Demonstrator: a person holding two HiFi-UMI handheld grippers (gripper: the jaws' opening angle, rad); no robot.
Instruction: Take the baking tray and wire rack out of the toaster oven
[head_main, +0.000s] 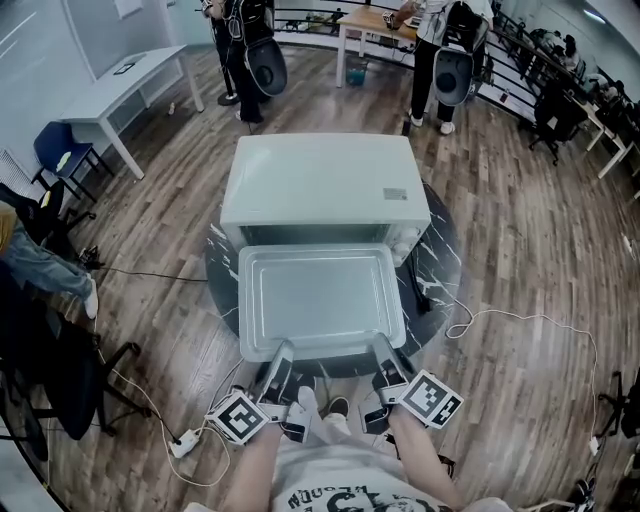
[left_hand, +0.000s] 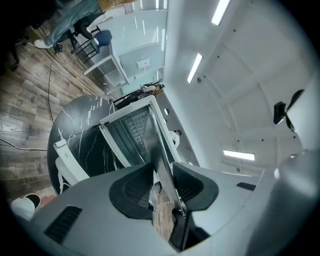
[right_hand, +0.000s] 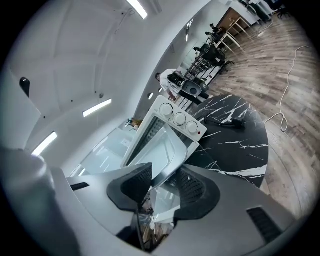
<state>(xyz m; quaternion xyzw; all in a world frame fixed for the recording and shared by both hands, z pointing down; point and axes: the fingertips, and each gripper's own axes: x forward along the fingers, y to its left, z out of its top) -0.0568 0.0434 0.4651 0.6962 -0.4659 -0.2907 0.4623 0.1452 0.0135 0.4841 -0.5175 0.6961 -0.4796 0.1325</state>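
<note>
The left hand-held gripper (head_main: 280, 358) and right hand-held gripper (head_main: 386, 352) are each clamping the near rim of the tray (head_main: 320, 295), one close to each corner. The tray is projecting from the mouth of the oven (head_main: 320, 180) above the round surface (head_main: 440, 245), with its far edge at the opening. In my judgement the draw is best made straight back, both sides moving evenly and level, so the tray is neither skewing in the opening nor dipping as it clears.
</note>
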